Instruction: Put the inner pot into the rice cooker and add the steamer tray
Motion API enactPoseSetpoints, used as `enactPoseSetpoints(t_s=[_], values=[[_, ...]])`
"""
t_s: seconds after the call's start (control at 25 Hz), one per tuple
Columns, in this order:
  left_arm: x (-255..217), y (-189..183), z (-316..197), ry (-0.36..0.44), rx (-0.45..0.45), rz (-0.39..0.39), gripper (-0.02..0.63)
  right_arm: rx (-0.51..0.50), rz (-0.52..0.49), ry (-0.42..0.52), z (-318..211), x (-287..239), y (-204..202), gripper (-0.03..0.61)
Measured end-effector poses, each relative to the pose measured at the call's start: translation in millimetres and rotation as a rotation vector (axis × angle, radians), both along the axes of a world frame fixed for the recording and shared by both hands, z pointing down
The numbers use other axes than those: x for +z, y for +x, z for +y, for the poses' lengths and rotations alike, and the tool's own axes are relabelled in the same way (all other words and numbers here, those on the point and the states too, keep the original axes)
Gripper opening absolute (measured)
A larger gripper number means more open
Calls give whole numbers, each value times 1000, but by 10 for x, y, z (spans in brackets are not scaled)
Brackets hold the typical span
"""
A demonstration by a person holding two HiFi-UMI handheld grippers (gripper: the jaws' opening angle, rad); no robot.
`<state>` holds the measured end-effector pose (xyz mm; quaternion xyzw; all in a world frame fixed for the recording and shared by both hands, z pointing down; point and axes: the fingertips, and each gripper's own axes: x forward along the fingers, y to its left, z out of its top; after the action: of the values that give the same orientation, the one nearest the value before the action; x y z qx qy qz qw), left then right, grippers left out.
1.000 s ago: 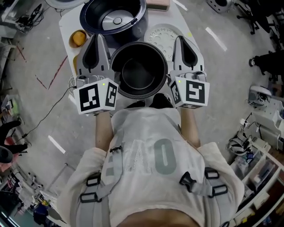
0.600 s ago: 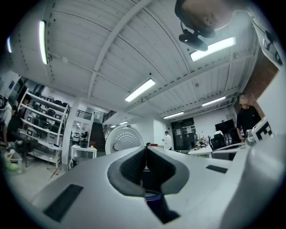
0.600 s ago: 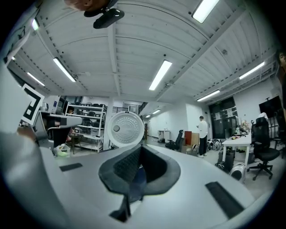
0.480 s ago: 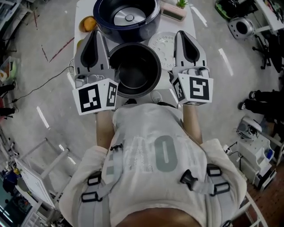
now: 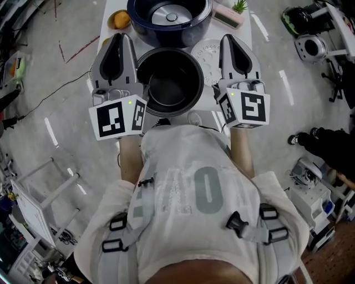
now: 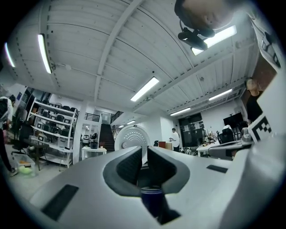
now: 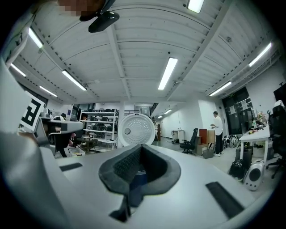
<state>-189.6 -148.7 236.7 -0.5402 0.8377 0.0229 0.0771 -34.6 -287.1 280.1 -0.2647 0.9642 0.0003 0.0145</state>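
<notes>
The black inner pot (image 5: pixel 169 83) hangs empty between my two grippers, in front of the dark blue rice cooker (image 5: pixel 169 16), whose well stands open. My left gripper (image 5: pixel 119 37) lies along the pot's left side and my right gripper (image 5: pixel 229 40) along its right side, both against its rim. Their jaws are shut, and nothing shows between the pads in the left gripper view (image 6: pixel 144 150) or the right gripper view (image 7: pixel 140 150). The white perforated steamer tray (image 5: pixel 208 52) lies flat on the table, right of the pot.
An orange (image 5: pixel 118 19) and a pink box with a small plant (image 5: pixel 233 12) sit on the white table (image 5: pixel 247 34) beside the cooker. A round white perforated lid (image 7: pixel 136 129) stands upright ahead. Cables, racks and machines surround the table on the floor.
The pot and both grippers have shifted from right of the cooker to straight in front of it. The jaws stayed shut.
</notes>
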Motion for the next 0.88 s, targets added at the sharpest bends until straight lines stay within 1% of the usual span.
enactPoseSetpoints(t_s=[0.04,0.08,0.12,0.16,0.2,0.24,0.28,0.4,0.48,0.56,0.64,0.72,0.88], values=[[-10,-9,28,8,-8,-6,25,-25,-5,-9,27,0,-29,8],[-24,-20,53,22,-13,-9,28,-61,-7,-20,58,9,-71,102],[-39,-26,70,40,-10,-8,52,-101,-9,-32,89,23,-118,215],[-53,-28,81,61,1,-2,124,-136,-14,-45,115,35,-157,292],[-65,-31,90,80,15,6,202,-161,-21,-56,135,41,-182,348],[-73,-39,102,96,27,15,229,-176,-28,-65,149,43,-195,356],[-73,-55,117,106,32,24,241,-185,-32,-74,161,44,-201,356],[10,-148,173,101,21,62,249,-205,-25,-93,194,68,-220,356],[130,-220,230,82,5,89,247,-213,-5,-96,218,120,-232,356],[260,-264,283,48,-8,102,247,-219,16,-102,234,184,-234,356],[387,-278,311,8,-1,121,247,-229,25,-129,237,251,-222,356],[502,-289,334,-10,23,164,247,-239,22,-173,229,331,-198,356],[723,-313,400,-9,73,276,249,-248,13,-265,212,512,-148,356]])
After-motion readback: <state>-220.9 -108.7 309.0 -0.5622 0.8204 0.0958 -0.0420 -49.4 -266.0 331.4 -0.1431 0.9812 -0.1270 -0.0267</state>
